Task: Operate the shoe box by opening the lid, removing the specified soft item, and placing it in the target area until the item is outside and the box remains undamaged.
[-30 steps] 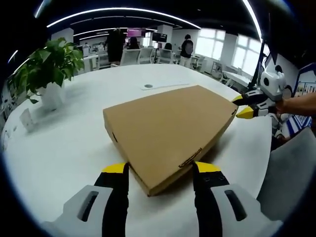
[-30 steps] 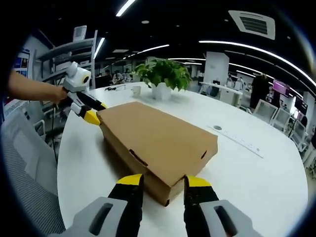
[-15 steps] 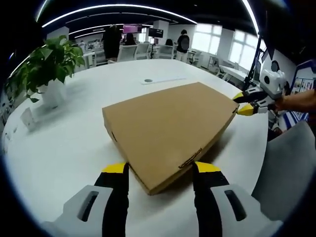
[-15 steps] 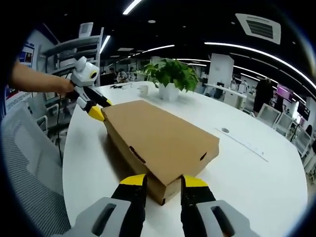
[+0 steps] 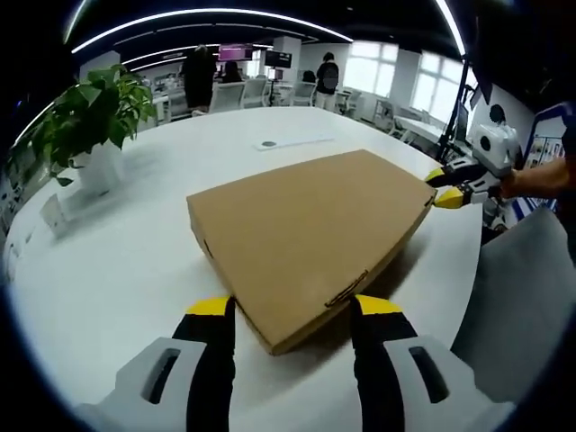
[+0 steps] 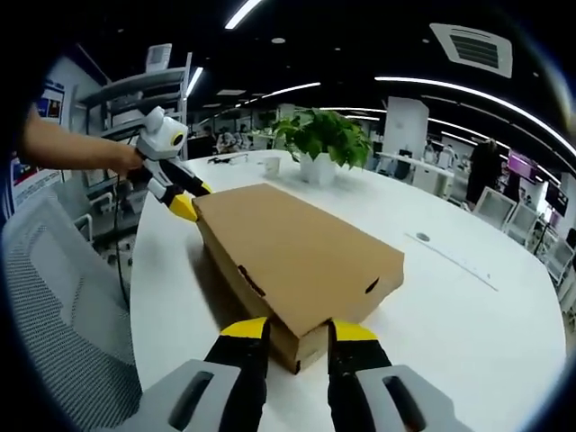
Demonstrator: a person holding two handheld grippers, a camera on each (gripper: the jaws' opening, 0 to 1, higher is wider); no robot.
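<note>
Here the plant (image 5: pixel 85 112) stands far left on the round white surface (image 5: pixel 117 252). The flat cardboard box (image 5: pixel 306 229), lid down, hides its contents. Left tool (image 5: pixel 292 310) straddles one corner, jaws wide; right tool (image 6: pixel 297 331), jaws narrower, brackets the opposite corner.

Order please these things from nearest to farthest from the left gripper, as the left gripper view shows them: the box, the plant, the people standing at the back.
1. The box: its near corner sits between the jaws of the left gripper.
2. The plant: in a white pot, far left on the table.
3. The people: beyond the table, at the back of the room.
</note>
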